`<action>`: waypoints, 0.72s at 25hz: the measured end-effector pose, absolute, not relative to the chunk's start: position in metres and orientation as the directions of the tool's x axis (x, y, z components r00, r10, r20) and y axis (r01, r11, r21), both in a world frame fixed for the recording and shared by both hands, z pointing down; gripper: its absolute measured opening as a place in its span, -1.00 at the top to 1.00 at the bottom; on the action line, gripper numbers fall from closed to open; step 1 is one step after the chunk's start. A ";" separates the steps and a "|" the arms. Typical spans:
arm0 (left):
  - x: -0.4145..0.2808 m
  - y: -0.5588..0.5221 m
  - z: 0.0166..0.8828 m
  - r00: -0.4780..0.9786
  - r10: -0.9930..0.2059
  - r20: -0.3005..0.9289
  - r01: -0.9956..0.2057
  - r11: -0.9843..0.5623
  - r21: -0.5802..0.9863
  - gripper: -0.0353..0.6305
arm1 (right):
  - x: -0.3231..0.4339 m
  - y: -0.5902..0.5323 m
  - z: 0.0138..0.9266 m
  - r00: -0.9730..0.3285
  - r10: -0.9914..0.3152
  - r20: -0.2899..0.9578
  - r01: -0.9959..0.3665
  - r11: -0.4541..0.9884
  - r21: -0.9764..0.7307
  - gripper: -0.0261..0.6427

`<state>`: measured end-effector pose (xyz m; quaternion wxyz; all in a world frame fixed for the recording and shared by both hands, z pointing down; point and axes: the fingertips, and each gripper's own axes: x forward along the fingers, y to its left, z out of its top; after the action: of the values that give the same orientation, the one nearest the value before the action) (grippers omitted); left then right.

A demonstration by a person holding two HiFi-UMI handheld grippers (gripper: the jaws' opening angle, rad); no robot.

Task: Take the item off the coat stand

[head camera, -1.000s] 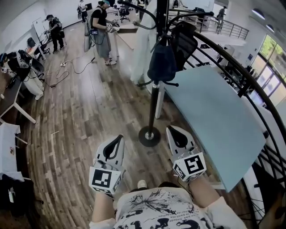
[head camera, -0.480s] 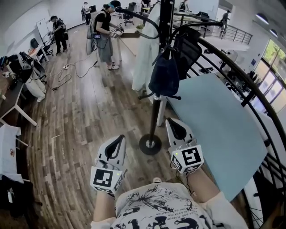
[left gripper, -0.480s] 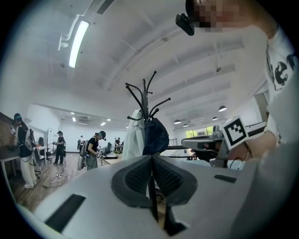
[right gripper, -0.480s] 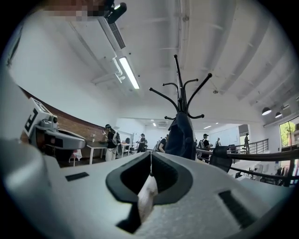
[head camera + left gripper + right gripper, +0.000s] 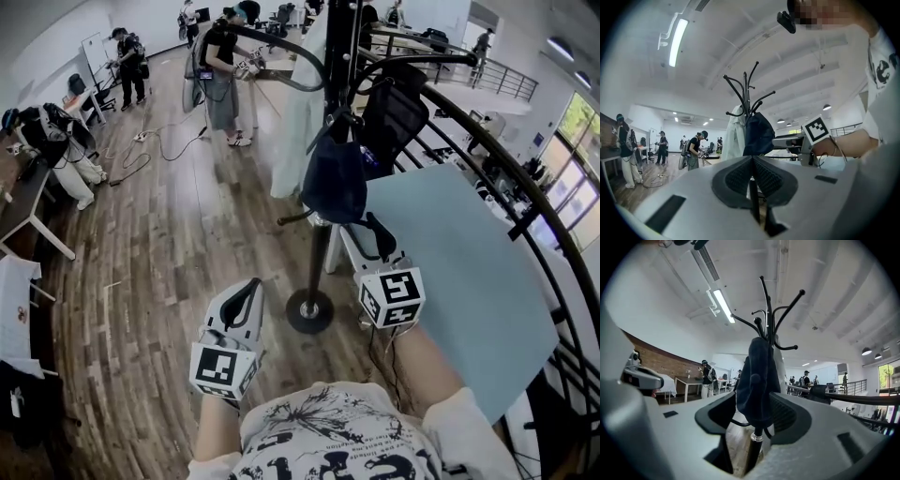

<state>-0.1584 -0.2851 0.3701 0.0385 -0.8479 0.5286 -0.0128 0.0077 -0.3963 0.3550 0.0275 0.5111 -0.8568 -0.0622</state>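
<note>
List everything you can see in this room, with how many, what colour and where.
coat stand: one, black, on the floor straight ahead
bag: one, dark blue, hanging on the coat stand
garment: one, white, hanging on the stand's far side
table: one, pale blue top, right of the stand
railing: one, black, curving behind the table
people: at least three, mostly dark clothes, far end of the room
floor: wood planks, brown
left gripper: one, grey, low at the left, fingers together, empty
right gripper: one, grey, just under the bag, fingers opening, bag seen between them, not gripped
</note>
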 end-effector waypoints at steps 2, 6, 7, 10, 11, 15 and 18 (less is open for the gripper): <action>-0.157 -0.293 0.377 0.438 -0.899 -0.014 -0.897 -0.436 -0.075 0.88 | 0.006 -0.413 0.354 -0.486 -0.874 -0.004 -0.868 0.482 0.121 0.31; -0.154 -0.305 0.385 0.426 -0.905 0.010 -0.902 -0.426 -0.067 0.88 | -0.002 -0.441 0.352 -0.508 -0.862 0.002 -0.858 0.506 0.084 0.28; -0.153 -0.308 0.386 0.425 -0.905 0.016 -0.903 -0.425 -0.066 0.88 | -0.005 -0.448 0.350 -0.512 -0.859 0.001 -0.856 0.511 0.080 0.28; -0.153 -0.314 0.388 0.417 -0.908 0.031 -0.906 -0.419 -0.062 0.88 | -0.016 -0.466 0.344 -0.514 -0.858 -0.004 -0.854 0.512 0.098 0.28; -0.154 -0.314 0.389 0.415 -0.909 0.035 -0.907 -0.417 -0.061 0.88 | -0.018 -0.470 0.343 -0.512 -0.859 -0.005 -0.855 0.509 0.100 0.31; -0.154 -0.313 0.389 0.406 -0.912 0.058 -0.910 -0.409 -0.063 0.88 | -0.016 -0.476 0.339 -0.499 -0.866 -0.017 -0.865 0.497 0.072 0.54; -0.156 -0.313 0.390 0.400 -0.914 0.067 -0.913 -0.404 -0.064 0.88 | -0.010 -0.475 0.338 -0.489 -0.872 -0.034 -0.872 0.488 0.047 0.71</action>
<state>-0.1563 -0.3134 0.3904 0.0082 -0.8365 0.5460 -0.0457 -0.0102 -0.4748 0.3379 -0.0026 0.5054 -0.8624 -0.0289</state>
